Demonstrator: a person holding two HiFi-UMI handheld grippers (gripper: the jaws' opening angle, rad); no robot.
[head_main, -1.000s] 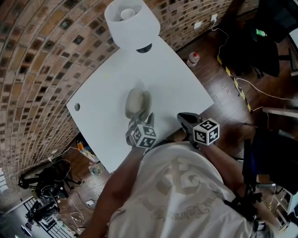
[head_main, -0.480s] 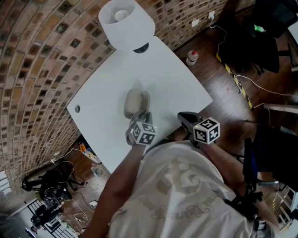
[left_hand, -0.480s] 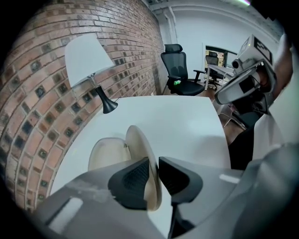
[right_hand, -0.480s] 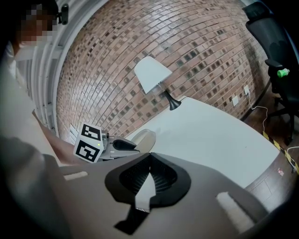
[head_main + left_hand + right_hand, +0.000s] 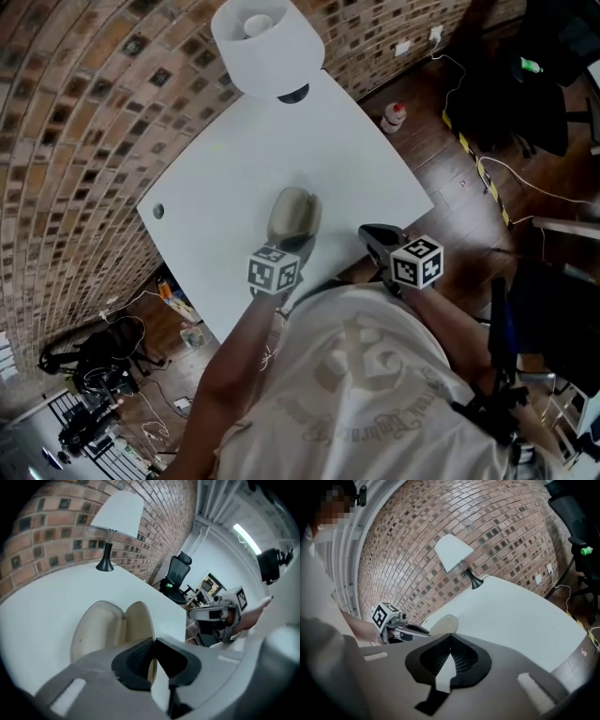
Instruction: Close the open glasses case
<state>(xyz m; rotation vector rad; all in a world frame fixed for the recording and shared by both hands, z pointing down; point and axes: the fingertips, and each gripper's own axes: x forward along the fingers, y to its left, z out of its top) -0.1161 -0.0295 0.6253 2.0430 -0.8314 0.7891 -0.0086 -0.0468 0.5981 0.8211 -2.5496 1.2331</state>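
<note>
Left hand-held gripper (image 5: 294,246) swung round, jaws just clamping glasses case (image 5: 292,212) lid; right hand-held gripper (image 5: 368,233) pinched together.

surface: white table (image 5: 352,159) | on it: open glasses case (image 5: 292,216), lamp (image 5: 267,42)

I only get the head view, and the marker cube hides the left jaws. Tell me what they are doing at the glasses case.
Observer: In the left gripper view, the left gripper has just been closing its jaws, and they pinch the near edge of the raised half of the glasses case.
Operator: Give me how far open the case stands.
Observer: Open in a V: one half lies flat on the table, and the other is tilted up beside it.
Operator: Report the right jaws.
Observer: The right gripper view shows the right gripper with its tips together and nothing between them, apart from the case.
</note>
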